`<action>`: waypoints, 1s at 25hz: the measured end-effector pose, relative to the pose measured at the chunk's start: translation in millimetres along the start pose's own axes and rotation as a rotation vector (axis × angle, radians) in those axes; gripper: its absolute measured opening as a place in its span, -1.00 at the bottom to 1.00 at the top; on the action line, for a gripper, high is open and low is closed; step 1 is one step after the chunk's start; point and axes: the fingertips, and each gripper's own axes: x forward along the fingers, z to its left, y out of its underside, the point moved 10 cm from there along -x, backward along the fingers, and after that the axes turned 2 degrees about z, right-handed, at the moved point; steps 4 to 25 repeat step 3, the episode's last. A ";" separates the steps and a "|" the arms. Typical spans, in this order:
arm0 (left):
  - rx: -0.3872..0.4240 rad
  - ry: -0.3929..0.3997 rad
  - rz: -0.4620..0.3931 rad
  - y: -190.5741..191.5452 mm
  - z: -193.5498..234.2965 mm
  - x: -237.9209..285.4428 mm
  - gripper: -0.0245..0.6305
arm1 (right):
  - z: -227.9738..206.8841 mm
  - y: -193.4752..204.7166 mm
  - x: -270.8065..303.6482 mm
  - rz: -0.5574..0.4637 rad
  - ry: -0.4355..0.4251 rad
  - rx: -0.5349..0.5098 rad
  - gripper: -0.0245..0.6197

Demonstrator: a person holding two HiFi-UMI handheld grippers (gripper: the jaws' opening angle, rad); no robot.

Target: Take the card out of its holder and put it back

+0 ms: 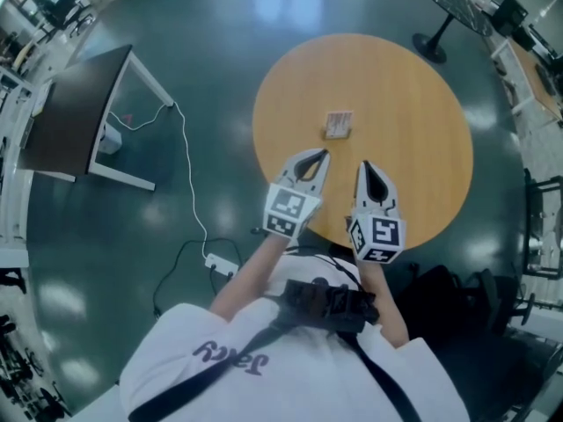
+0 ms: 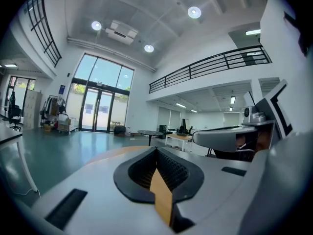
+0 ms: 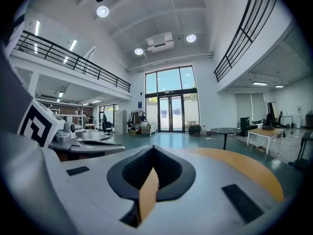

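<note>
Where the card holder is found: upper middle of the head view, lying on the round wooden table, a little left of the tabletop's centre. A pinkish face is seen inside a paler border, and at this size the card cannot be told apart from the holder.
left gripper: held over the near part of the table, just below and left of the card holder and apart from it. Its jaws are pressed fully together, tip to tip, with nothing between them.
right gripper: held just beside the left gripper, below and right of the card holder and apart from it. Its jaws are likewise closed on each other and empty.
gripper spacing: the two are set side by side, near each other but not touching, both pointed toward the top of the frame.
person: a white shirt crossed by a black strap is seen along the bottom edge.
floor: dark green and glossy.
dark desk: placed at the upper left of the frame.
white cable: run from the desk down to a power strip at the lower left of the table.
</note>
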 end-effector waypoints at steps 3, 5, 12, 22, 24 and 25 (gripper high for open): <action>-0.019 0.002 0.010 5.4 0.9 -2.2 -0.88 | 0.7 5.1 -2.8 0.027 0.001 -0.002 -0.86; -0.019 0.002 0.010 5.4 0.9 -2.2 -0.88 | 0.7 5.1 -2.8 0.027 0.001 -0.002 -0.86; -0.019 0.002 0.010 5.4 0.9 -2.2 -0.88 | 0.7 5.1 -2.8 0.027 0.001 -0.002 -0.86; -0.019 0.002 0.010 5.4 0.9 -2.2 -0.88 | 0.7 5.1 -2.8 0.027 0.001 -0.002 -0.86; -0.019 0.002 0.010 5.4 0.9 -2.2 -0.88 | 0.7 5.1 -2.8 0.027 0.001 -0.002 -0.86; -0.019 0.002 0.010 5.4 0.9 -2.2 -0.88 | 0.7 5.1 -2.8 0.027 0.001 -0.002 -0.86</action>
